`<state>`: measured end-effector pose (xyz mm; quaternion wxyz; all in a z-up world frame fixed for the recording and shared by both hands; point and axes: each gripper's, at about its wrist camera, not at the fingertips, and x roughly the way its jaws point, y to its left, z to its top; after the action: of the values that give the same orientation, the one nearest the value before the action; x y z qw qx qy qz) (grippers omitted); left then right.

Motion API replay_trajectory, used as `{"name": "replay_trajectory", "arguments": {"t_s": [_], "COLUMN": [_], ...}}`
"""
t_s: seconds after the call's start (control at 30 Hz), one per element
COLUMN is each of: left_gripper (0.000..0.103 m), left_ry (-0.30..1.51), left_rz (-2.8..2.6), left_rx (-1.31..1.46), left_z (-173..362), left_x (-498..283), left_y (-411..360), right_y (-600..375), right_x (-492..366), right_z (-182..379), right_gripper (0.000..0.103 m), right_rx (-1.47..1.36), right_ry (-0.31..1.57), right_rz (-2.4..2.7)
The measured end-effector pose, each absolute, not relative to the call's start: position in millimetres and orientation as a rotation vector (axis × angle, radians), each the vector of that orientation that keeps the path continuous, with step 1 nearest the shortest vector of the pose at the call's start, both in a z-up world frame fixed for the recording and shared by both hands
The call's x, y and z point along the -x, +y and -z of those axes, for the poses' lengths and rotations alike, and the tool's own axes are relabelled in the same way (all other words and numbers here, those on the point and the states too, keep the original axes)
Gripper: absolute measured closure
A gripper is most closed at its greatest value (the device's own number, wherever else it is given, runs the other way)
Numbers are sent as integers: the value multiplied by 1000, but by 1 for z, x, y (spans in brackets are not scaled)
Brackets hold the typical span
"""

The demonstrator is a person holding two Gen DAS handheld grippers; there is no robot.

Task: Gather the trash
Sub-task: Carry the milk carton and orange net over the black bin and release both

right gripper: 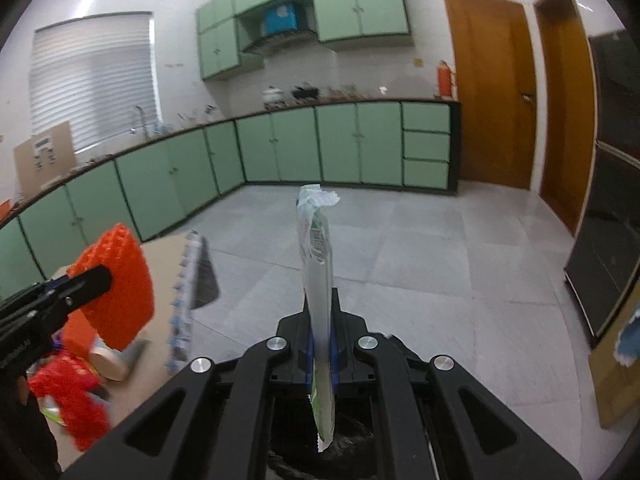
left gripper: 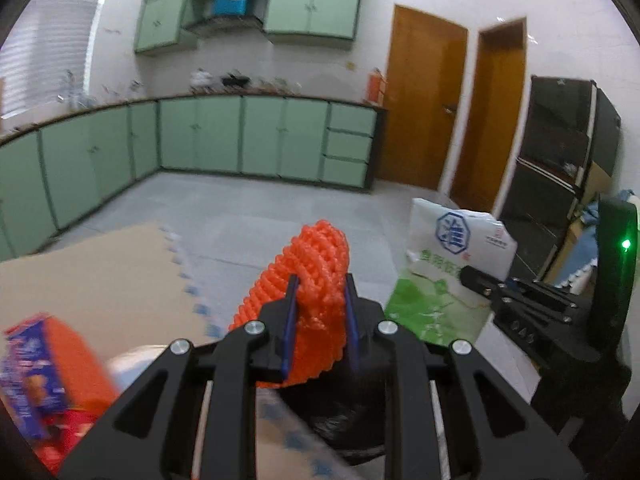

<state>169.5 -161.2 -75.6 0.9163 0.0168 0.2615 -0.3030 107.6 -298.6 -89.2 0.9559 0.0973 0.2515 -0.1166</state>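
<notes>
The left gripper (left gripper: 320, 300) clamps an orange foam net (left gripper: 308, 280) between its pads – beside it, the right gripper (right gripper: 320, 320) pinches a white-and-green bag (right gripper: 316, 264) edge-on.

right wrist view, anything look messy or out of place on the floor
Yes. At lower left, loose litter lies heaped on a sheet of cardboard spread over the floor: crumpled red packaging and a roll of tape. The rest of the tiled floor looks bare.
</notes>
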Motion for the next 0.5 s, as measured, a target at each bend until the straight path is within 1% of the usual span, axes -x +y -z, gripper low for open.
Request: {"name": "replay_trajectory", "arguments": {"t_s": [0.27, 0.37, 0.43, 0.5], "left_gripper": [81, 73, 64, 60], "left_ry": [661, 686, 699, 695], "left_rz": [699, 699, 693, 690], "left_rx": [-51, -62, -67, -77], "left_z": [139, 155, 157, 157], "left_x": [-216, -227, -226, -226], "left_y": [-223, -234, -233, -236], "right_y": [-351, -361, -369, -374], "right_x": [-132, -142, -146, -148], "right_z": [137, 149, 157, 161], "right_gripper": [97, 96, 94, 90], "right_rx": [-273, -277, -282, -280], "right_ry": [602, 632, 650, 657], "right_rz": [268, 268, 273, 283]}}
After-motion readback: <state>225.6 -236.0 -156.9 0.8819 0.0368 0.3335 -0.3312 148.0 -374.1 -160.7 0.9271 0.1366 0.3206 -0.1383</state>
